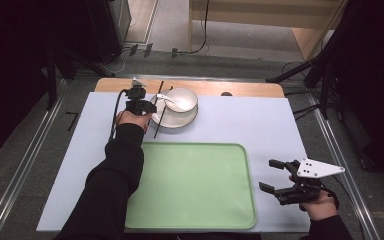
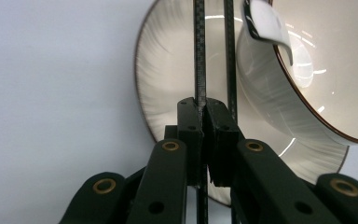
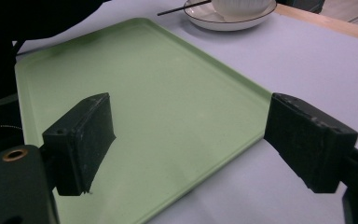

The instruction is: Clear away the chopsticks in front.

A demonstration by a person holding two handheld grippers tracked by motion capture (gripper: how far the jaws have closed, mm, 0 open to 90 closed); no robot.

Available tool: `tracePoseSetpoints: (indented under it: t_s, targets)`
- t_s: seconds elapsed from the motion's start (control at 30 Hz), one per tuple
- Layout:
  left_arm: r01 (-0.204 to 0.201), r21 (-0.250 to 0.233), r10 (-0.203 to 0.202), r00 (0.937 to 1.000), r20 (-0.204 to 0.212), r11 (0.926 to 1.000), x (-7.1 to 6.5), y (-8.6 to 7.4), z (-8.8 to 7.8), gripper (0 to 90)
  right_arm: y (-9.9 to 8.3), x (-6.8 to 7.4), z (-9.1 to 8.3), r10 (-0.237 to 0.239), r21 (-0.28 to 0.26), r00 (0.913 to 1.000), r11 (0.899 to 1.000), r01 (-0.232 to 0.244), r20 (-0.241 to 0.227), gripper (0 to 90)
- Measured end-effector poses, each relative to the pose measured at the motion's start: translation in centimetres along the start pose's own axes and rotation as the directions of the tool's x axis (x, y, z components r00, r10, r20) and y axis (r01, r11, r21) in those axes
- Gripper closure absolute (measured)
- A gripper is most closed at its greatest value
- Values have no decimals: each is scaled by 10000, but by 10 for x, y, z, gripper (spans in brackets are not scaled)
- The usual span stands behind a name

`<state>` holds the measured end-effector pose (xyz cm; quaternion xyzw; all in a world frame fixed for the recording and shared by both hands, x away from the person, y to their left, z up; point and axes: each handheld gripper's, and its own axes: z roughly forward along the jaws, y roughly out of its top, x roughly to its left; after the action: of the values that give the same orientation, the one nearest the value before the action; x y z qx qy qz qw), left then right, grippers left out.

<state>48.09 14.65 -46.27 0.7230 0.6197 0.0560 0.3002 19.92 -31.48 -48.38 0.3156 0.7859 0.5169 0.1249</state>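
Left gripper view: left gripper [image 2: 204, 109] clamps 1 chopstick [image 2: 199, 56].

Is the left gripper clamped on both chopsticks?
No. The left gripper pinches one chopstick; the other chopstick runs past outside its right jaw.

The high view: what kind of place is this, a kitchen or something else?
Probably a lab or recording studio, not a kitchen: a bowl on a saucer and a green tray sit on a plain table, ringed by floor rails and cables.
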Motion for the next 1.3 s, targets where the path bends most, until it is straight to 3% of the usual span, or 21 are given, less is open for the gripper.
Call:
tracePoseSetpoints:
  t_s: [0.23, 0.3, 0.57, 0.7, 0.73, 0.97, 1.03, 1.3]
  targets:
    - [-78, -86, 78, 9999, 63, 9999, 15, 0, -26, 866, 0, 1, 0, -35, 40, 10000, 10000, 35, 41, 164]
    - [-10, -100, 14, 9993, 370, 9999, 24, -3, -40, 866, -1, 1, -1, -35, 53, 10000, 10000, 35, 52, 164]
    - [-409, -27, 410, 9983, 420, 9992, 33, -17, -67, 866, 0, 1, -1, 10, -7, 9999, 10000, -10, 104, 164]
    - [-542, 92, 538, 9980, 334, 9985, 35, -26, -72, 866, 0, 1, -2, 5, 2, 9999, 10000, -5, 134, 164]
    - [-554, 91, 548, 9970, 548, 9984, 34, -34, -76, 866, -1, 1, -2, 1, 15, 9999, 10000, -2, 168, 164]
    - [-801, 102, 791, 9937, 789, 9967, 31, -62, -86, 866, -1, 1, -3, -17, 33, 9998, 10000, 16, 185, 164]
    - [-954, 121, 945, 9936, 616, 9954, 30, -69, -87, 866, -1, 1, -3, -63, 41, 9998, 10000, 63, 210, 164]
    - [-892, 199, 869, 9916, 959, 9958, 30, -97, -86, 867, -2, 0, -3, -98, 87, 9997, 9999, 96, 233, 164]
